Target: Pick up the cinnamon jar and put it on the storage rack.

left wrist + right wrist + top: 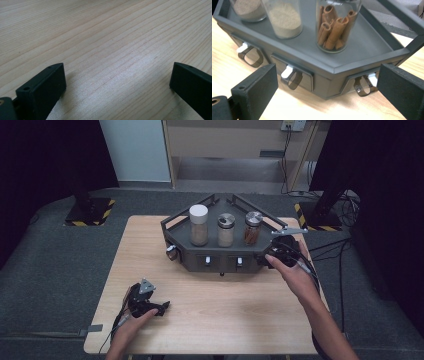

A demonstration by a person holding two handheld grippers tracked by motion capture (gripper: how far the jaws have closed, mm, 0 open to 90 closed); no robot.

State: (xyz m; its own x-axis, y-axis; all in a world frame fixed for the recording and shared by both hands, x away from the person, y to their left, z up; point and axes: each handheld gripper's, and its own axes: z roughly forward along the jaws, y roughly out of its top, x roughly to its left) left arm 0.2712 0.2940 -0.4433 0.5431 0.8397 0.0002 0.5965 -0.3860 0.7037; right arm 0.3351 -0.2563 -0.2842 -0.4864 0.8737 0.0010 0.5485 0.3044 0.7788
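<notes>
A dark grey angular rack (220, 260) stands at the back middle of the wooden table (220, 315). On its tray stand a white-capped jar (199, 225), a jar of pale powder (226, 230) and a jar of cinnamon sticks (252, 228). My right gripper (267, 260) is open at the rack's front right corner. Between its jaws in the right gripper view (327, 75) lie that corner and two drawer pulls (292, 77) (364, 86), untouched, with the cinnamon jar (335, 27) above. My left gripper (162, 307) rests open on bare wood (117, 72) at the front left.
A small knob (171, 252) sticks out at the rack's left front corner, and a third drawer pull (252, 56) hangs farther left. Stands with yellow-black striped bases (90, 212) (320, 217) sit on the floor behind the table. Cables (340, 250) trail off to the right.
</notes>
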